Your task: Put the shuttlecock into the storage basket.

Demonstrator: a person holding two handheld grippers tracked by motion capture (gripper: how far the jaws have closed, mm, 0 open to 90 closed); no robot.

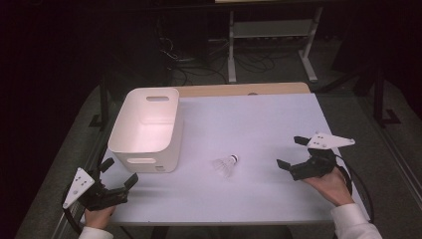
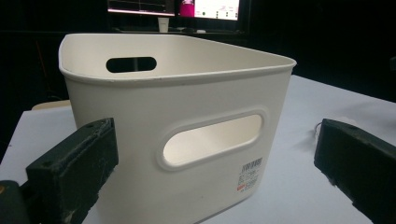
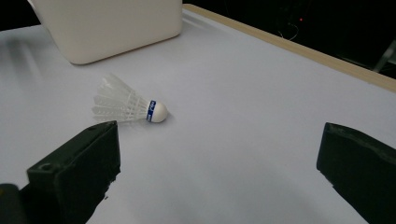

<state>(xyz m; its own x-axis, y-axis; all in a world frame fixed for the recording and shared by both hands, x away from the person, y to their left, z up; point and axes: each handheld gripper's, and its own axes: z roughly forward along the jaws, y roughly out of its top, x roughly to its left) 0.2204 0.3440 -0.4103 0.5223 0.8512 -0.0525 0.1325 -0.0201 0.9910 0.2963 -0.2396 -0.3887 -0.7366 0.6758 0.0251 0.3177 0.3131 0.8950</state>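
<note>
A white feather shuttlecock (image 1: 225,165) lies on its side on the white table (image 1: 259,124), cork tip with a blue band pointing away from the bin. The right gripper view has the shuttlecock (image 3: 128,106) ahead and left of the jaws. My right gripper (image 1: 291,152) stands open at the table's right, a short way from the shuttlecock. A white plastic bin (image 1: 146,129) with handle slots sits at the left, and it looks empty. My left gripper (image 1: 119,172) is open at the front left corner, facing the bin's near wall (image 2: 187,140).
A strip of bare wood (image 1: 244,89) shows along the table's far edge. Beyond it stand a white metal frame (image 1: 271,35) and cables on a dark floor. A monitor (image 2: 173,7) glows behind the bin. Free surface lies between bin and right gripper.
</note>
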